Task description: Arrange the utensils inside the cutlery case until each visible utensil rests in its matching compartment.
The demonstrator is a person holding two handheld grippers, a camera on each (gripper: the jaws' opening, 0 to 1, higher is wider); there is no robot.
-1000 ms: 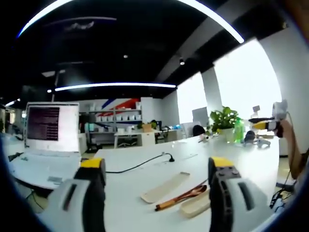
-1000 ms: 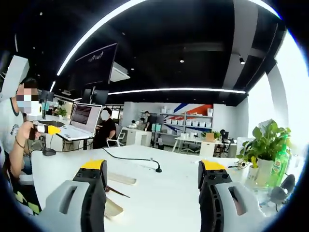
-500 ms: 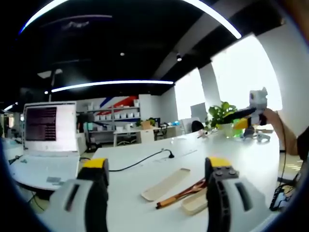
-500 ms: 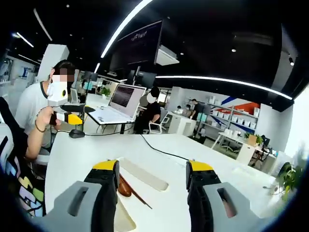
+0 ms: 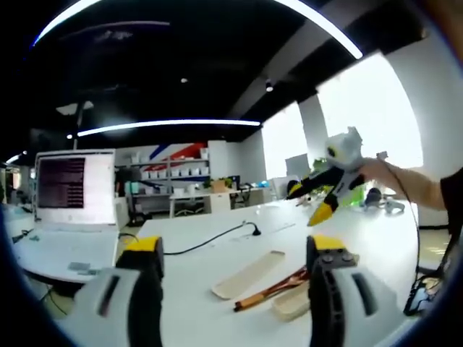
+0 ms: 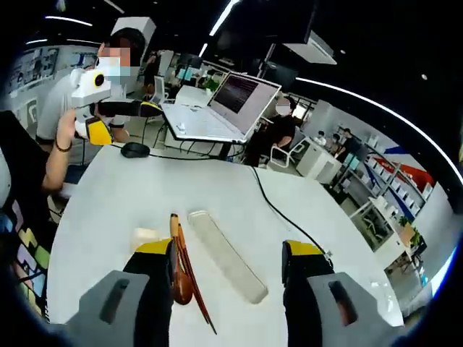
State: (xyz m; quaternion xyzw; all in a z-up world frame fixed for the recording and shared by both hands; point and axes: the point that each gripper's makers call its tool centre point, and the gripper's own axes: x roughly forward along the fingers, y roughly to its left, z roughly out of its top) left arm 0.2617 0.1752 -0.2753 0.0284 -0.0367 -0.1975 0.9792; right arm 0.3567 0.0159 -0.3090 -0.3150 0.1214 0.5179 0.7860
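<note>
Right gripper has tipped downward since a second ago; its view now looks along the white tabletop, not the ceiling. Jaws spread, holding nothing. Left gripper also spread, empty. Long pale cutlery case lies flat between right jaws; wooden spoon and chopsticks just beside it on the tabletop. Laptop and black cable lie beyond.
</note>
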